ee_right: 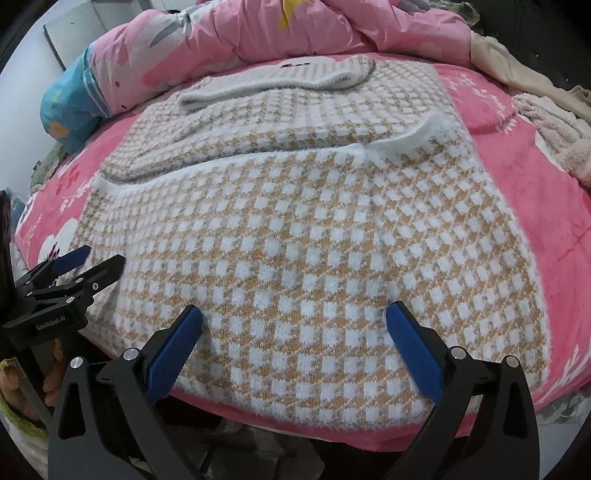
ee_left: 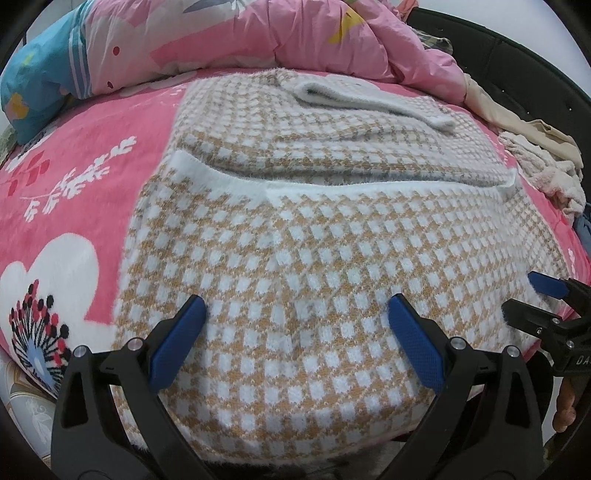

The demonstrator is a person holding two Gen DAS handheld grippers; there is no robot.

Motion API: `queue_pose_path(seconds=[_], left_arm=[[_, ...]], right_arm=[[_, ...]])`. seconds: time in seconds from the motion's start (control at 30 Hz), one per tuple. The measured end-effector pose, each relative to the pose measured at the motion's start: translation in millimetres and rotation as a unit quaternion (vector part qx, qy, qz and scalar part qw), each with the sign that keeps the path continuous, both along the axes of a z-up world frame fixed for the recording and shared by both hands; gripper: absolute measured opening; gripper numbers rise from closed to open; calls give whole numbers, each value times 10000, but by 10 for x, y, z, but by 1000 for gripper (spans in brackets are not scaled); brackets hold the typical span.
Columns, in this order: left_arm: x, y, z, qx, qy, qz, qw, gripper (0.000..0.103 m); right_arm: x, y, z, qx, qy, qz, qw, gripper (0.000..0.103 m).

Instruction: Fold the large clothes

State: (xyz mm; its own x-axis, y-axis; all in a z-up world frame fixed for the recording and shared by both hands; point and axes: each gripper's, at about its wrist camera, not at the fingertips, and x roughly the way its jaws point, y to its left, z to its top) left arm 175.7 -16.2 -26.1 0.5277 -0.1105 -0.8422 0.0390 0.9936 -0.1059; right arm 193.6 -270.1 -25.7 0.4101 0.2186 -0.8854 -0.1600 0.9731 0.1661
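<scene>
A tan-and-white checked knit sweater (ee_left: 314, 266) (ee_right: 295, 236) lies flat on a pink bed blanket (ee_left: 74, 192) (ee_right: 517, 184). Its sleeves are folded across the upper body, and the grey-white collar (ee_left: 354, 98) (ee_right: 280, 83) points away from me. My left gripper (ee_left: 297, 310) stands open over the sweater's near hem, nothing between its blue pads. My right gripper (ee_right: 293, 314) is open too, above the hem's right part. Each gripper shows in the other's view, the right gripper (ee_left: 535, 299) at the hem's right corner and the left gripper (ee_right: 92, 264) at the left edge.
A rumpled pink quilt (ee_left: 258, 33) (ee_right: 295, 29) and a blue-ended pillow (ee_left: 40, 81) (ee_right: 74, 107) are piled at the bed's far side. Beige and cream clothes (ee_left: 546, 162) (ee_right: 554, 122) lie at the far right. The bed's near edge runs just under the hem.
</scene>
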Motion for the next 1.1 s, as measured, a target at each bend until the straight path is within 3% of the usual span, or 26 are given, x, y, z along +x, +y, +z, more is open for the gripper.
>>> queue_pose_path(seconds=[1.1], left_arm=[[36, -17, -20, 41, 139, 5, 9999, 96]], right_arm=[[-7, -54, -31, 119, -48, -25, 9999, 97]])
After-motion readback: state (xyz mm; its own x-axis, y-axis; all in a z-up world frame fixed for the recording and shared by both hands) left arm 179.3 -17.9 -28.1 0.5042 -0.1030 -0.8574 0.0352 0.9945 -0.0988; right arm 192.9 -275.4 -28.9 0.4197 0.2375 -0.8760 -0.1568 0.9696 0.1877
